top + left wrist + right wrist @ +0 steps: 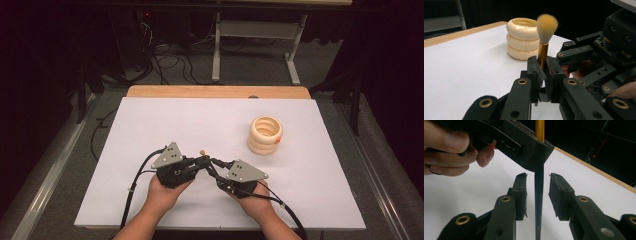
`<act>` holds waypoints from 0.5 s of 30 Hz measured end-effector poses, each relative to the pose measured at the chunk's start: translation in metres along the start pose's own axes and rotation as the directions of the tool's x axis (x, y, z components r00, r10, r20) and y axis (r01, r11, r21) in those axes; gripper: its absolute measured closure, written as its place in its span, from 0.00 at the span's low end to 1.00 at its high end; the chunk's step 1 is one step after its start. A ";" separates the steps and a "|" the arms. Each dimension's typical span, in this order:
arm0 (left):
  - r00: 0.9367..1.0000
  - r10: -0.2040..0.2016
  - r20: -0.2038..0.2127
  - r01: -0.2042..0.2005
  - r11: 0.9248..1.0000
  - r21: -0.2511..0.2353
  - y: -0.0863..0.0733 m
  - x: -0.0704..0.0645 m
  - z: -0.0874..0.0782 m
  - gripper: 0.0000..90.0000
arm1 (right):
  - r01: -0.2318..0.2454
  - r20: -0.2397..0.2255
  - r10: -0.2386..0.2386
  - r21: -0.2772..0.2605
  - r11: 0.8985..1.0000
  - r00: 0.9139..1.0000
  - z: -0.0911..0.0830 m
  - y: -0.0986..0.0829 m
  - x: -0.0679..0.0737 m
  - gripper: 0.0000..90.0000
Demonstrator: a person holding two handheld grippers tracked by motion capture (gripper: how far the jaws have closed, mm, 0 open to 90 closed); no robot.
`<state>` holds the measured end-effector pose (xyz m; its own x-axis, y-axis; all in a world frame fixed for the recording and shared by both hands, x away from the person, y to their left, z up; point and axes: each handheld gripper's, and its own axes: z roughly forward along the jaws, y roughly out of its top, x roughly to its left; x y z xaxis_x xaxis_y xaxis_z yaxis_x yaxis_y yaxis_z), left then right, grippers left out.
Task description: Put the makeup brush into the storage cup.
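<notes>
A makeup brush (546, 27) with tan bristles, a gold ferrule and a thin black handle (539, 202) stands upright, bristles up. My left gripper (543, 66) is shut on it just below the ferrule. In the high view, the left gripper (204, 161) and my right gripper (214, 168) meet tip to tip near the front middle of the white board, with the brush tip (202, 152) poking up between them. The right gripper (538, 182) is open; its jaws stand on either side of the handle with a gap on each side.
A stack of three cream rings (265, 135) stands on the white board (150, 130) to the right and beyond the grippers. A wooden table edge (215, 91) runs along the back. Cables (170, 60) and a white frame (255, 30) are on the floor behind.
</notes>
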<state>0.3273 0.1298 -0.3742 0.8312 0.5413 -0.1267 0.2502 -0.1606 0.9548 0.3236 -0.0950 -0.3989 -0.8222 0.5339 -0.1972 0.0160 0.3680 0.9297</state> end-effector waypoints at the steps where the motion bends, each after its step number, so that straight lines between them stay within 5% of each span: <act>1: 1.000 0.000 0.000 0.000 1.000 0.001 0.000 0.000 0.000 0.93 | 0.000 0.003 0.000 -0.001 1.000 1.000 0.000 0.000 0.000 0.80; 15: 1.000 0.000 0.000 0.000 1.000 -0.002 0.000 0.000 0.000 0.93 | 0.009 0.016 -0.009 -0.006 1.000 1.000 0.000 0.000 0.001 0.90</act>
<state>0.3274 0.1298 -0.3739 0.8311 0.5415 -0.1266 0.2491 -0.1591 0.9553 0.3230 -0.0946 -0.3993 -0.8130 0.5428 -0.2105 0.0053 0.3684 0.9296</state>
